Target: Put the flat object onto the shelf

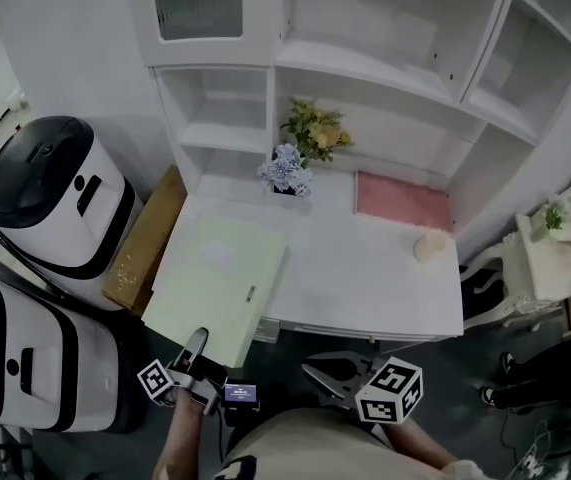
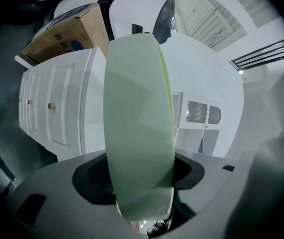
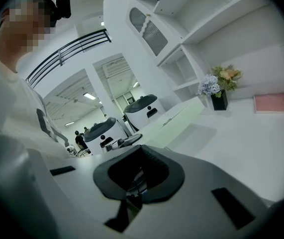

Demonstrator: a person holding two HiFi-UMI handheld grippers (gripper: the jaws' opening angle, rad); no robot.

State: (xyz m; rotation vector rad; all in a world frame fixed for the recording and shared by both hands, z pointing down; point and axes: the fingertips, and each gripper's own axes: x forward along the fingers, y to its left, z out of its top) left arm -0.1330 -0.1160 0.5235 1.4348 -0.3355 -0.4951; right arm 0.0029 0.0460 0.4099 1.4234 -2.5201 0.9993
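Your left gripper (image 1: 197,343) pinches the near edge of the flat green object (image 1: 220,283). The object sticks straight out in front of that gripper, with its long side pointing away from you. Its far part is over the left end of the white desk (image 1: 365,268) (I cannot tell if it touches). The shelf (image 1: 365,68) is farther ahead, up and to the right, so I think the move is lift and push forward. Your right gripper (image 1: 330,368) hangs low near your body, jaws spread and empty, apart from the object.

The flat green board (image 1: 215,286) hides the desk's (image 1: 365,278) front left corner.
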